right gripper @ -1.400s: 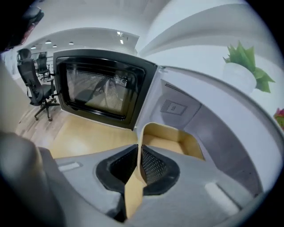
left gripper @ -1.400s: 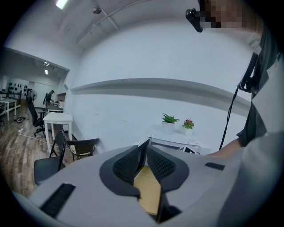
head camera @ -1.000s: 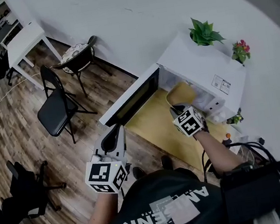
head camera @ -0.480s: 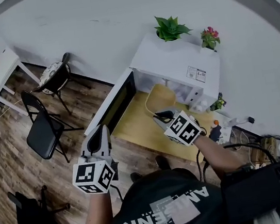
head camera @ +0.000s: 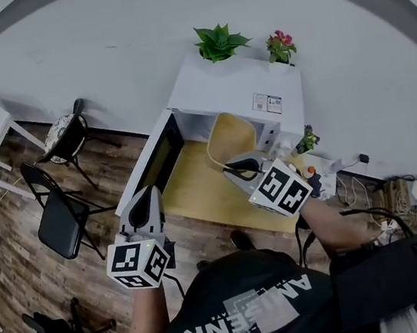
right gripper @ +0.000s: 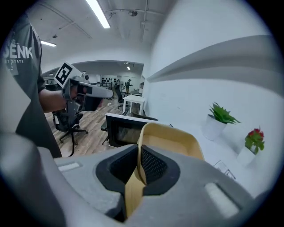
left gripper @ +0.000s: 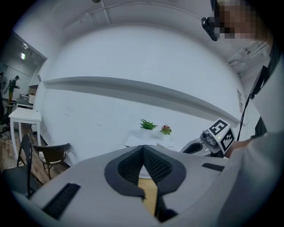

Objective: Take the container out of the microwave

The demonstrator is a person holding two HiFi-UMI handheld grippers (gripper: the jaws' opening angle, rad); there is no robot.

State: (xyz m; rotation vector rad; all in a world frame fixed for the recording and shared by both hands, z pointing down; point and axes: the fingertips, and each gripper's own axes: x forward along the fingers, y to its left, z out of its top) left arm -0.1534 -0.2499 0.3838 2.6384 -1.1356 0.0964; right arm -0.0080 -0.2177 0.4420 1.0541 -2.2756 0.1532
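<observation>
Here's the pale yellow wooden surface (head camera: pixel 197 193) running along the white wall, and on it sits the boxy white microwave (head camera: pixel 232 88), its dark-windowed door (head camera: pixel 152 170) swung wide open to the left. Right in front of that open mouth, up in the air above the surface, is the tan, rounded, thin-walled container (head camera: pixel 229 137). The right tool (right gripper: pixel 139 166) has it, pads pinching the container's near wall between them, with the open bowl tipped away from the tool. The left tool (left gripper: pixel 143 160) hangs off by the door's edge, tips pressed together with nothing in them. On top of the microwave stand a spiky green potted plant (head camera: pixel 218 41) and a small red-flowered plant (head camera: pixel 279 42).
</observation>
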